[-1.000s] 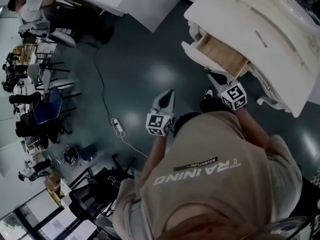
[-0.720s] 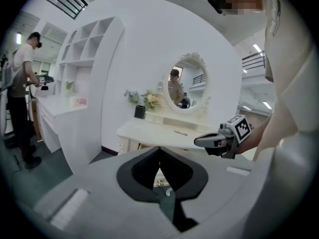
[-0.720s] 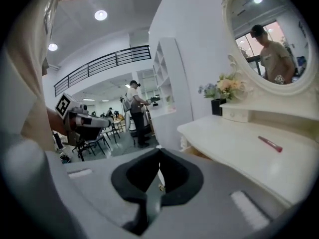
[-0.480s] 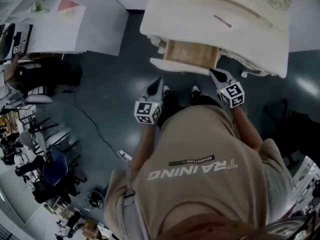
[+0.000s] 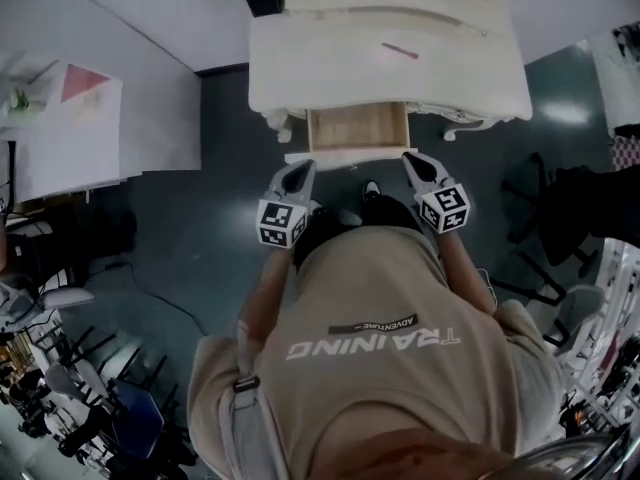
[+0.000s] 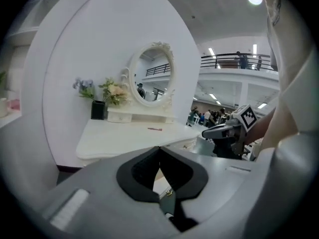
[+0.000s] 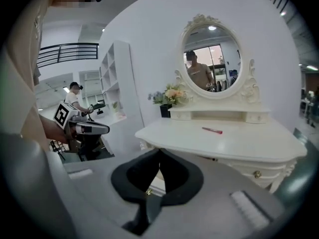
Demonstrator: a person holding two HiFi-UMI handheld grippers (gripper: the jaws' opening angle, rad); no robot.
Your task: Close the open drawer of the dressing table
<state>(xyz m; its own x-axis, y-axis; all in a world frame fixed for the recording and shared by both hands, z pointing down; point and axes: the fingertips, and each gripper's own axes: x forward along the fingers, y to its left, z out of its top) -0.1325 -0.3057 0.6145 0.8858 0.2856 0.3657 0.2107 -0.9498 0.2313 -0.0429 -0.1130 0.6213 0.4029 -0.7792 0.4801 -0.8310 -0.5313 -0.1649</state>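
Flanking the open drawer [image 5: 357,128], left tool [image 5: 300,169] and right tool [image 5: 414,161] sit pinched together, empty; contact unclear.

Only text I can read from here — the back of the person's shirt [image 5: 390,368] says "TRAINING" in big letters, upside down for me, with a small "ADVENTURE" bar above it.

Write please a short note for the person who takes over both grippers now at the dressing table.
Left gripper: shut, empty, near the left end of the drawer front.
Right gripper: shut, empty, near its right end; contact cannot be told.
The drawer of the dressing table stands pulled out.
Done: nothing on the drawer yet.
Left: push it fully in.
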